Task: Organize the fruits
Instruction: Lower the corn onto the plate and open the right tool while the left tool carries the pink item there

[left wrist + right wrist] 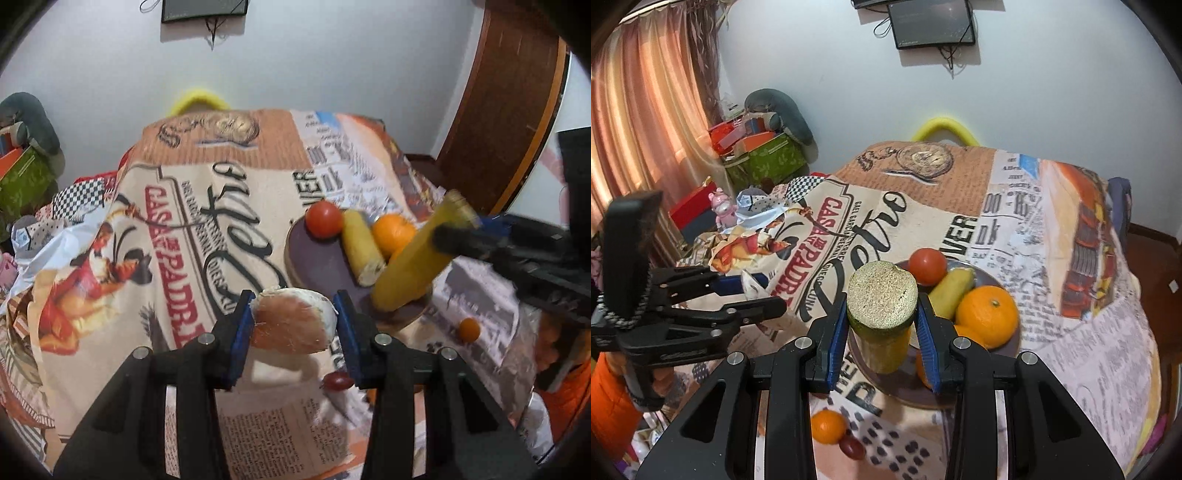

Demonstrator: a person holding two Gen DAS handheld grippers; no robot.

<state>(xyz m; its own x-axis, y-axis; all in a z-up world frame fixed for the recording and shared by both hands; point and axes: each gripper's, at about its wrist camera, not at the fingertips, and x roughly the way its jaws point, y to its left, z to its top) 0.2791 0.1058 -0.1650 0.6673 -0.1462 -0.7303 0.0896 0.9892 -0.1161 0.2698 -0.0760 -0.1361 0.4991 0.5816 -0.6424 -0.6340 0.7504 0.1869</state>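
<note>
While the left gripper clamped a cut fruit piece above the cloth, the right gripper, closed on a corn cob over the crowded plate, risked knocking the orange off.

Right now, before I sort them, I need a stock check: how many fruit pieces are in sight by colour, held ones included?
Red: 2 (round red tomato, small dark red grape)
Yellow: 2 (cut yellow piece on the dark plate, yellow cylinder in the right gripper)
Orange: 3 (large orange, small orange, half-hidden orange piece)
Brown-and-white: 1 (chunk in the left gripper)
Total: 8
</note>
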